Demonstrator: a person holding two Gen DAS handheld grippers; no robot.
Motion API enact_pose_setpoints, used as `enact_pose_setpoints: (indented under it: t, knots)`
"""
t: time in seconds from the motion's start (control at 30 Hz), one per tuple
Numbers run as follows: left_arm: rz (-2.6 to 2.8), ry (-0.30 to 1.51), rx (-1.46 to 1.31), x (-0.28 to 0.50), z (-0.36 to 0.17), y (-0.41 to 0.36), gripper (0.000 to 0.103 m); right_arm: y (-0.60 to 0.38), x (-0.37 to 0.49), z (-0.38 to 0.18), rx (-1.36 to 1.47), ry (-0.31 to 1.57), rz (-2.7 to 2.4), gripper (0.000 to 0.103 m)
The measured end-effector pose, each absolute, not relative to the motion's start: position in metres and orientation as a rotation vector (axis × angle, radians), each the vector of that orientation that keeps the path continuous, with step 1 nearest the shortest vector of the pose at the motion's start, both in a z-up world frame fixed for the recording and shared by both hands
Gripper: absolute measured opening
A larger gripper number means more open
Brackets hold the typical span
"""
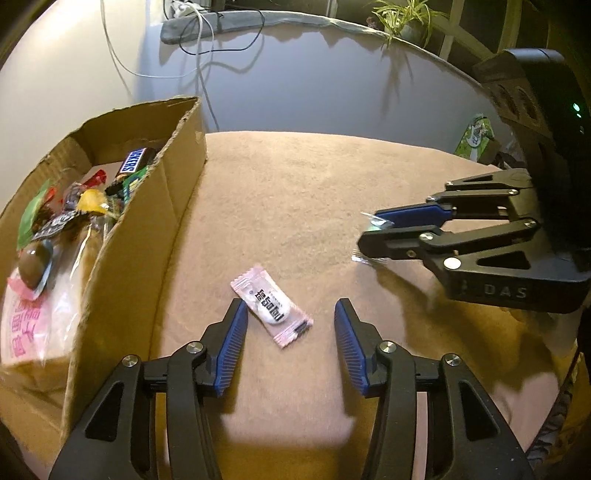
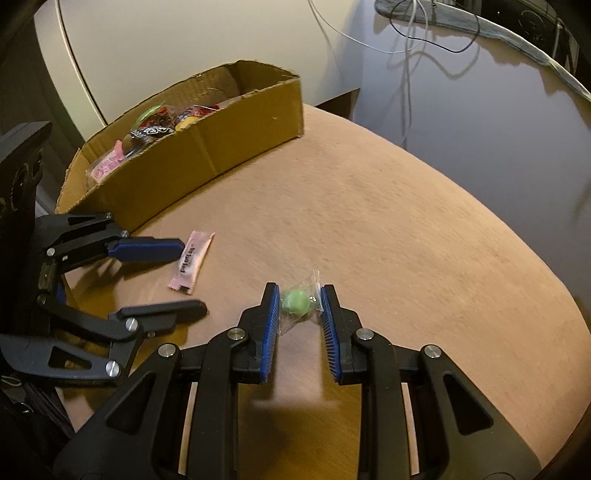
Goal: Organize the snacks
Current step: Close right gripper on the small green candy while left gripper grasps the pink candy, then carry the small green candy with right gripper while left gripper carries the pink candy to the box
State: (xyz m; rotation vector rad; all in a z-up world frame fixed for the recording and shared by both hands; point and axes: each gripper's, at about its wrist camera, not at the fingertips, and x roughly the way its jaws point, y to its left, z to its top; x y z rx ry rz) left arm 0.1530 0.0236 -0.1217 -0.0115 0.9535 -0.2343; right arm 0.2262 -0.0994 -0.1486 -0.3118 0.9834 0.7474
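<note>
A pink wrapped candy [image 1: 271,311] lies on the brown table between the open fingers of my left gripper [image 1: 290,314]; it also shows in the right wrist view [image 2: 191,261]. A green ball candy in clear wrap [image 2: 295,302] sits between the fingertips of my right gripper [image 2: 298,301], whose jaws stand a little apart around it. In the left wrist view the right gripper [image 1: 371,230] is at the right with clear wrap at its tips. A cardboard box [image 1: 155,221] of several snacks stands at the left.
The box [image 2: 207,147] holds a Snickers bar [image 1: 135,160] and other wrapped sweets. A green packet [image 1: 474,138] lies at the far right edge. Cables [image 1: 207,55] and a potted plant [image 1: 406,18] are on the grey surface behind the table.
</note>
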Motion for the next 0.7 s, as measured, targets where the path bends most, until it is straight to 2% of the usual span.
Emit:
enact_pose_setpoints:
  t: [0.13,0.27,0.53,0.63,0.7]
  knots:
    - [-0.254,0.959,-0.009,0.163,-0.123,0.019,0.048,-0.108,0.225,-0.150,-0.297,0.985,0.742,0.024]
    - [-0.281,0.958,0.011,0.166,-0.124,0.016,0.041,-0.109,0.223,-0.150,-0.299,0.984,0.740,0.024]
    - [-0.268,0.947,0.019,0.158,-0.125,0.020,0.040,-0.113,0.217,-0.152,-0.326,0.973,0.734,0.028]
    - [-0.266,0.940,0.030,0.156,-0.125,0.018,0.031,-0.116,0.214,-0.153,-0.335,0.969,0.730,0.028]
    - [-0.270,0.933,0.040,0.156,-0.124,0.016,0.018,-0.117,0.214,-0.154,-0.336,0.967,0.727,0.028]
